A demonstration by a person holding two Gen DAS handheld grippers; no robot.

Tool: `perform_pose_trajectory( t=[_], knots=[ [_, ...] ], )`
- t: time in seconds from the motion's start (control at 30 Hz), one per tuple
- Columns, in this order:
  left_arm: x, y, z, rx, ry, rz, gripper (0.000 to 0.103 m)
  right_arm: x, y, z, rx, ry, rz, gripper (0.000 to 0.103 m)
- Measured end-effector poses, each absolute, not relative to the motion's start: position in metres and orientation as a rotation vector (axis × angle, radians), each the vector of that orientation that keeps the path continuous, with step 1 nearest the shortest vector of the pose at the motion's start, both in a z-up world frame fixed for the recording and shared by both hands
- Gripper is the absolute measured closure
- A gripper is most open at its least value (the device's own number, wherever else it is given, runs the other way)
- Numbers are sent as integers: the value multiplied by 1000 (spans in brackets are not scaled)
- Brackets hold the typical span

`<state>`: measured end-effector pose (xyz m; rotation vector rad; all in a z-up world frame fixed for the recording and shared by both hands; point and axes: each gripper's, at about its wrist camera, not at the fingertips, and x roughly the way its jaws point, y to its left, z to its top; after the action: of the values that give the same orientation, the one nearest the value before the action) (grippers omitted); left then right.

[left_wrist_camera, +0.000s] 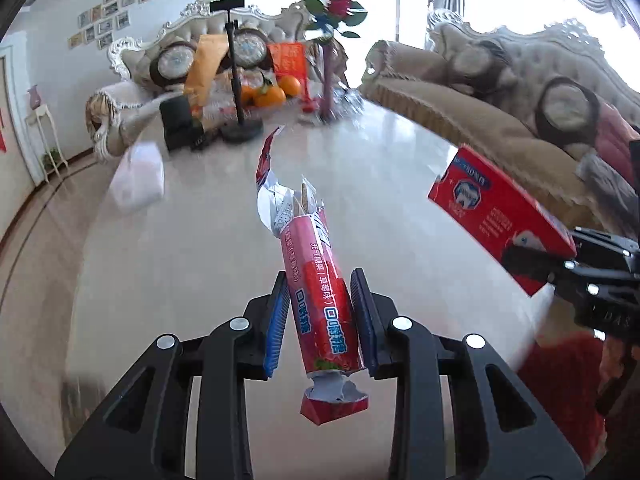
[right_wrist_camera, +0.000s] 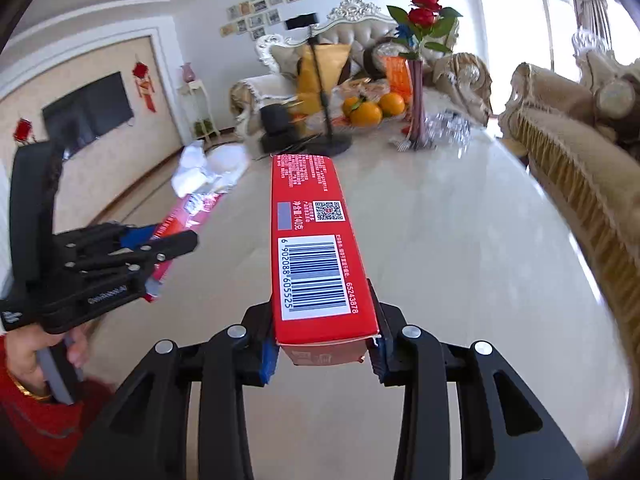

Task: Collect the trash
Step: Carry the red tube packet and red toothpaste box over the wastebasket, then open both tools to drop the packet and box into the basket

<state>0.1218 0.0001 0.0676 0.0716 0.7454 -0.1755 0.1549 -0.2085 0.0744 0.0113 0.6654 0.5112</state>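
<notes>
We are clamping the torn pink cylindrical candy wrapper [left_wrist_camera: 320,280] in our left gripper [left_wrist_camera: 322,316] and the long red cardboard box [right_wrist_camera: 312,240] in our right gripper [right_wrist_camera: 324,344] above the glossy white table [right_wrist_camera: 460,240]

Bright window glare, blurred fisheye edges

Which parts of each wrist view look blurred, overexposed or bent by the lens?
Left wrist view: window blown out white, white bag smeared, candy wrapper in the left hand-held gripper sharp. Right wrist view: sofa edge curved, left hand-held gripper blurred, red box barcode crisp.
</notes>
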Motion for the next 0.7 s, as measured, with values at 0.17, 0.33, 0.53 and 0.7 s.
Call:
perform_pose_trajectory(
  t=[0.17,0.33,0.53,0.7],
  knots=[
    [27,-13,27,55,843,-243,71,56,-224,55,47,723,501,69],
    [-9,-37,-47,54,1001,-325,71,6,-224,-2,72,907,450,69],
    [0,-53,-121,76,1124,-316,71,22,-206,-85,14,1100,312,69],
    [17,-49,-146,53,1198,-269,32,41,-192,-115,-75,1133,286,68]
  ],
)
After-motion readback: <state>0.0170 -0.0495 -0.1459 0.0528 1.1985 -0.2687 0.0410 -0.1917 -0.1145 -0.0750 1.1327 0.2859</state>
